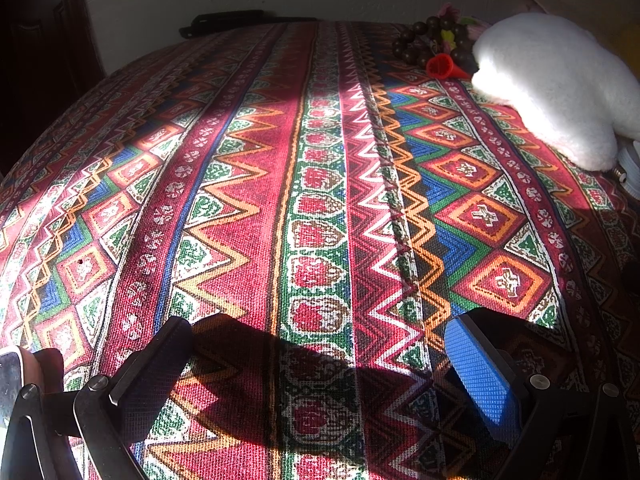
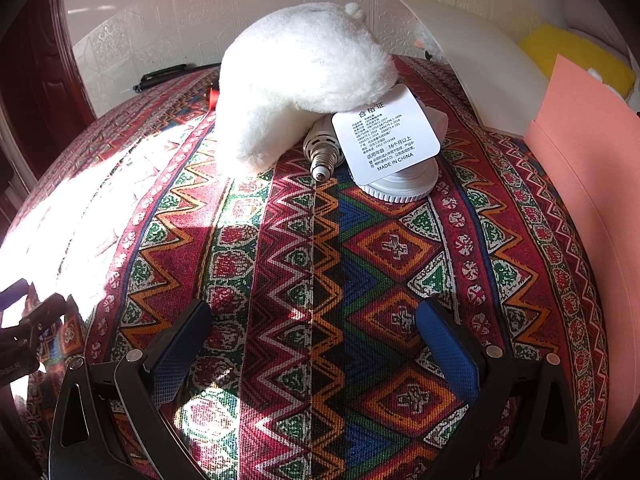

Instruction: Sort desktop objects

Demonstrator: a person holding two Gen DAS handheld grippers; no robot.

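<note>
A white plush toy (image 2: 296,92) lies on the patterned tablecloth (image 2: 312,280), its paper tag (image 2: 386,142) draped over a white light bulb (image 2: 324,156) and a round white cap (image 2: 400,186). My right gripper (image 2: 316,344) is open, well short of them, with nothing between its blue pads. In the left wrist view the plush toy (image 1: 560,84) lies far right, with a red cone (image 1: 442,67) and a dark bead bracelet (image 1: 424,42) behind it. My left gripper (image 1: 320,356) is open over bare cloth (image 1: 280,200).
A pink foam sheet (image 2: 592,208) stands at the right edge, beside a white curved bin (image 2: 480,64) and something yellow (image 2: 576,56). A black object (image 1: 228,22) lies at the table's far edge by the wall. A dark wooden door (image 1: 36,40) stands at the left.
</note>
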